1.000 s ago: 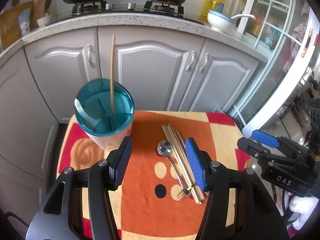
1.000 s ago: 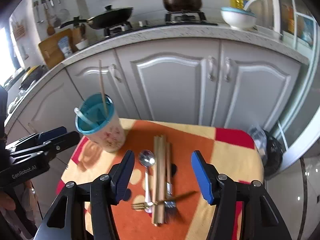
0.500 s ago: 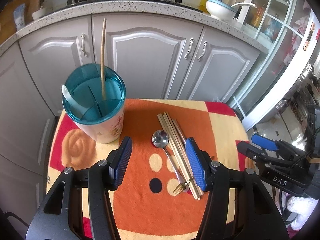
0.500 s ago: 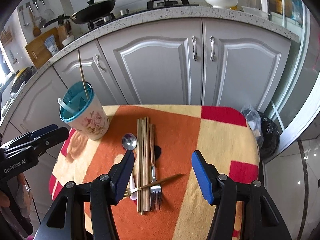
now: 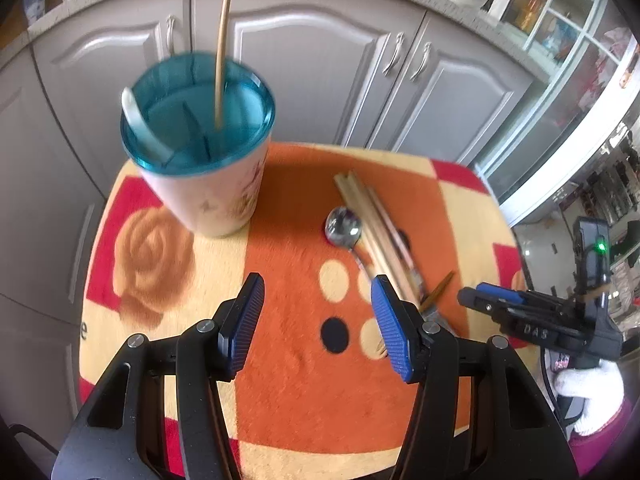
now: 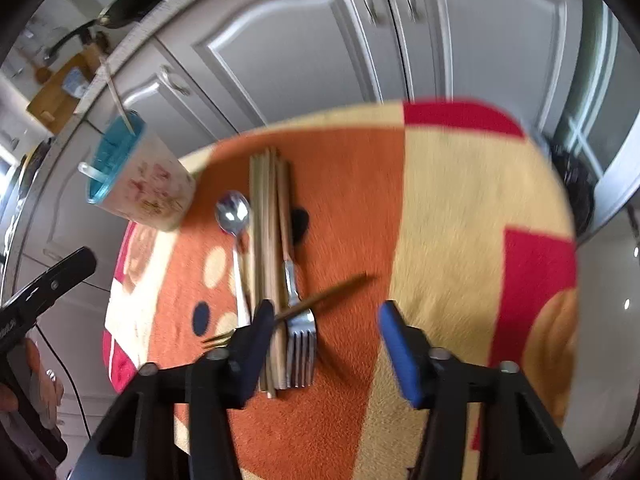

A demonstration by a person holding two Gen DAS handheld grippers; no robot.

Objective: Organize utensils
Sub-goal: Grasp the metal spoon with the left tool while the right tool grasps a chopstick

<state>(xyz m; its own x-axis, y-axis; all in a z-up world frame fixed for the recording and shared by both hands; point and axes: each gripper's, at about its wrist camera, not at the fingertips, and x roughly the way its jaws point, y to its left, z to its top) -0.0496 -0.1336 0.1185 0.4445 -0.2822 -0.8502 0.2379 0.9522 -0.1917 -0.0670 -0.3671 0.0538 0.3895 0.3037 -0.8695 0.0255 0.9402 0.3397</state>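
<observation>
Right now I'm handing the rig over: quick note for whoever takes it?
Left gripper: open, nothing between its fingers, over bare mat.
Right gripper: open, jaws have just been closing, nothing gripped; the silver fork lies between its fingers.
Holder cup stands at the mat's far left corner.
Done: one chopstick and a white spoon stand in the cup.
Left: the chopstick bundle, metal spoon, silver fork and a thin gold fork lying across them, all loose on the mat.
</observation>
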